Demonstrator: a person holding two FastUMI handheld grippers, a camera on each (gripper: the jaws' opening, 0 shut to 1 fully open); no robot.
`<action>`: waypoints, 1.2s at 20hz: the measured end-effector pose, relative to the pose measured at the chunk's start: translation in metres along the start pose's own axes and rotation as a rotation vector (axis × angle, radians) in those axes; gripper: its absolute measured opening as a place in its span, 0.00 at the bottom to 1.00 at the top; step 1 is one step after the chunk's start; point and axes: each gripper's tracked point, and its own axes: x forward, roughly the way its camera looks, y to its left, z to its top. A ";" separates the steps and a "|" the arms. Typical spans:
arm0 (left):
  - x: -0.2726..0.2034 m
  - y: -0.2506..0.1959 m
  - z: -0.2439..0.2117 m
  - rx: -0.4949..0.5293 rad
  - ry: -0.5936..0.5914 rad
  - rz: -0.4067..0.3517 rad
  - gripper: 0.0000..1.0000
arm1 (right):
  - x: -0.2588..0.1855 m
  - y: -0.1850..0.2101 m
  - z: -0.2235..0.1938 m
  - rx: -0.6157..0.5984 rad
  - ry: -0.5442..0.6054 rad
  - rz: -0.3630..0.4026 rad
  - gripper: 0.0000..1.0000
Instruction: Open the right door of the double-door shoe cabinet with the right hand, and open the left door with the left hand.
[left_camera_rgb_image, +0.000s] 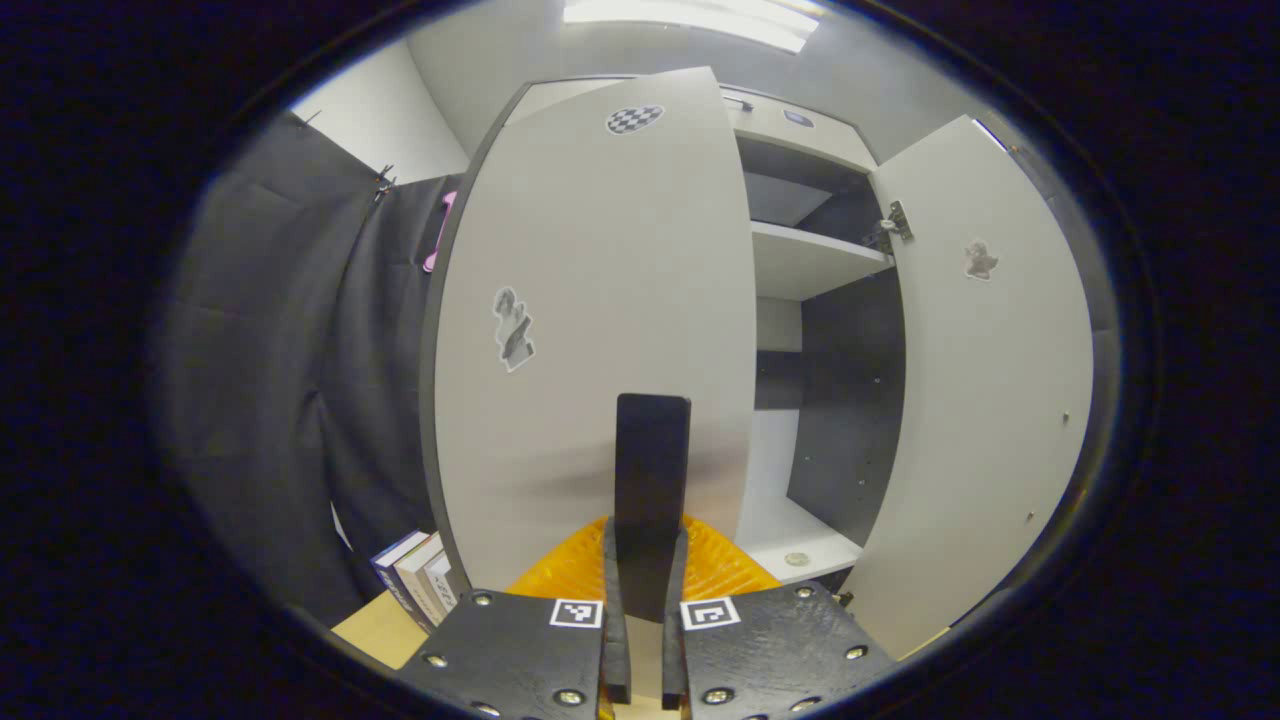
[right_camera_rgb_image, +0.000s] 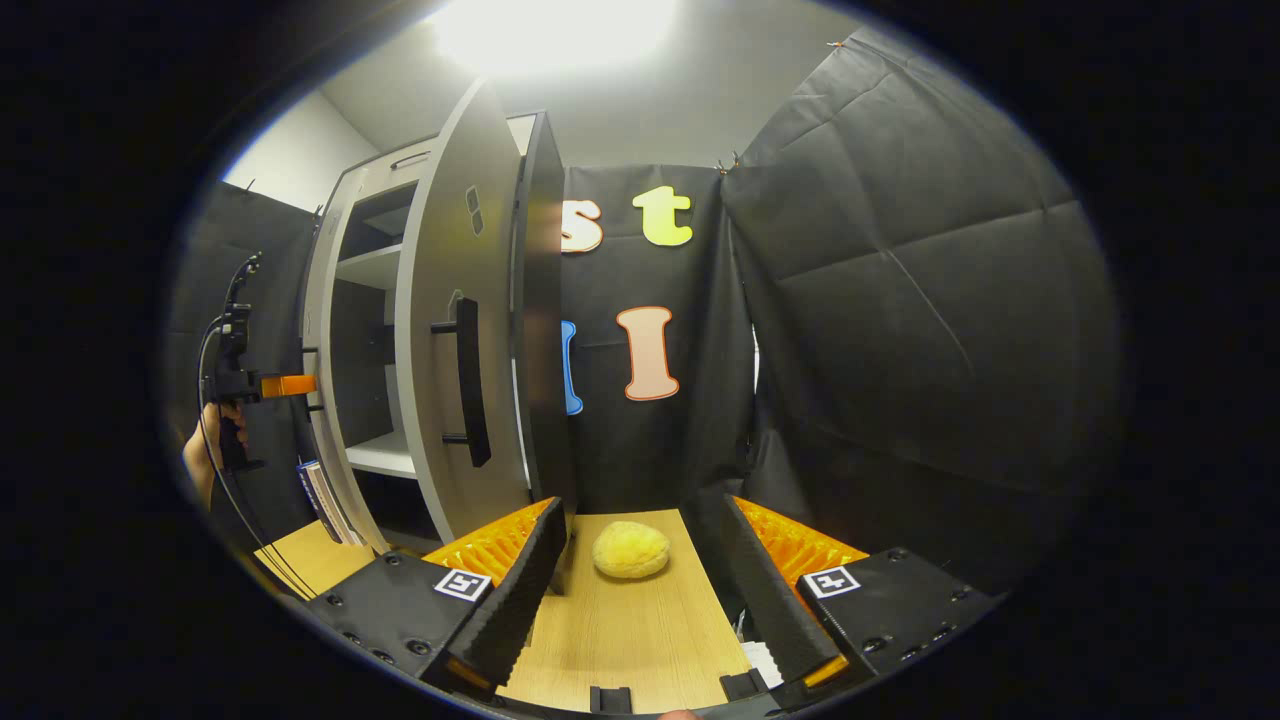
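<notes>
Both doors of the shoe cabinet (left_camera_rgb_image: 800, 260) stand away from its front. In the left gripper view the left door (left_camera_rgb_image: 600, 330) is swung partly out and fills the middle of the frame, with its black handle (left_camera_rgb_image: 652, 470) rising straight up between the fingers of the left gripper (left_camera_rgb_image: 646, 600). Those fingers sit close together on either side of the handle's lower end, clamped on it. Right door (left_camera_rgb_image: 985, 380) hangs wide open at the far side, hinge visible near its top; white shelves and dark inner walls show between the two doors. A small round object (left_camera_rgb_image: 796, 559) lies on the bottom shelf. Books (left_camera_rgb_image: 420, 585) stand beside the cabinet's foot, on a wooden table (left_camera_rgb_image: 375, 630).

In the right gripper view the right gripper (right_camera_rgb_image: 640, 580) has its fingers spread wide, nothing between them. It is near the open right door (right_camera_rgb_image: 455, 330), just beside that door's edge but not touching its dark handle (right_camera_rgb_image: 468, 380). A yellow sponge-like lump (right_camera_rgb_image: 630, 550) rests on the wooden table (right_camera_rgb_image: 640, 640) ahead of the fingers. Farther off at the frame's edge, a hand (right_camera_rgb_image: 205, 455) holds the left gripper (right_camera_rgb_image: 285, 385) at the cabinet's other door.
</notes>
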 end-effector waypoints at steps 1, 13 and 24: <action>-0.003 0.001 0.001 0.000 0.000 0.002 0.14 | -0.002 0.003 -0.001 0.009 -0.001 0.006 0.97; -0.045 0.055 -0.006 -0.018 -0.001 -0.061 0.13 | -0.015 0.067 0.003 -0.011 -0.007 0.028 0.97; -0.082 0.128 -0.006 -0.009 -0.007 -0.078 0.10 | -0.029 0.132 0.010 -0.047 -0.005 0.065 0.98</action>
